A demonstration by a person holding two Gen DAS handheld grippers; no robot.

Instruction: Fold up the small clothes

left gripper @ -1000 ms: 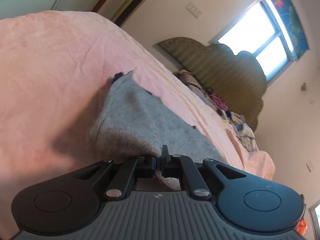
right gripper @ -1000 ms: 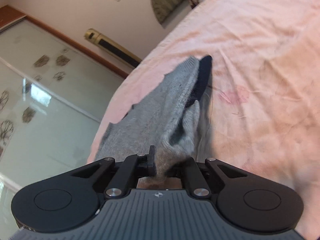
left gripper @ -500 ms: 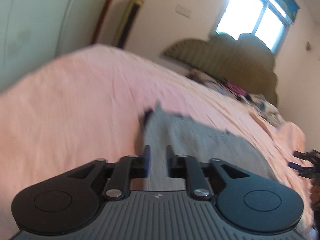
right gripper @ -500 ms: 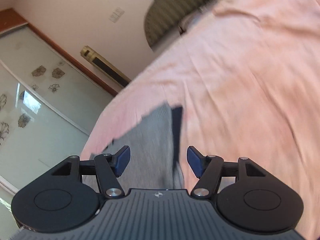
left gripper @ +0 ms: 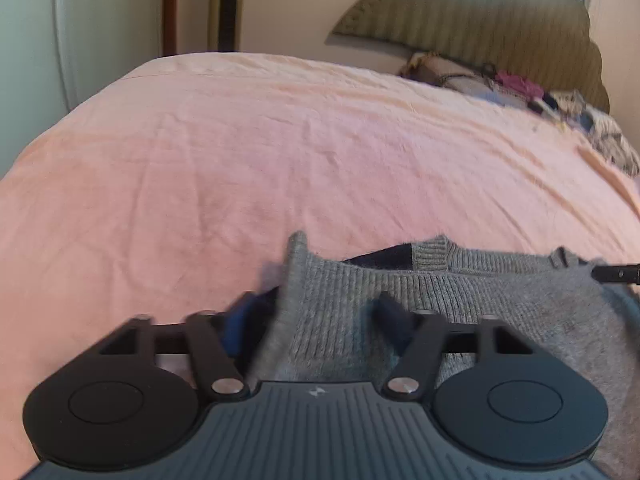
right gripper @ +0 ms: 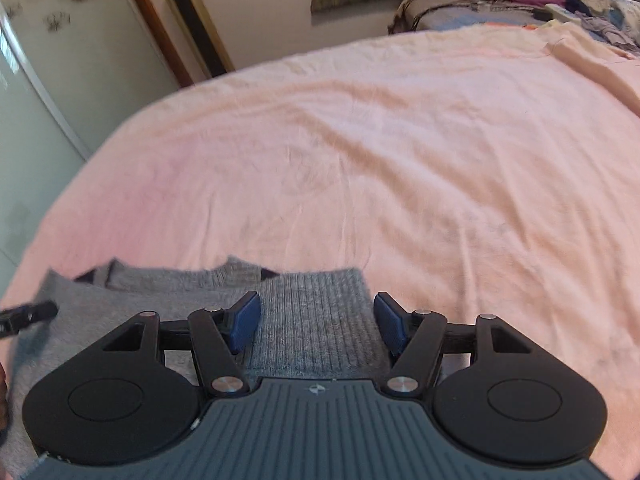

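Both grippers, left (left gripper: 316, 320) and right (right gripper: 316, 326), released the grey sweater (right gripper: 312, 320), jaws just opened, apart, cloth flat.

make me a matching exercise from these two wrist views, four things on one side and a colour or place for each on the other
Things:
1. knit garment
2. bed cover
3. headboard
4. finger pads of the right gripper

Colour or place:
A. olive, against the far wall
B. blue
C. pink
D. grey, lying at the near edge of the bed

Pairs: 1-D, 2-C, 3-A, 4-B
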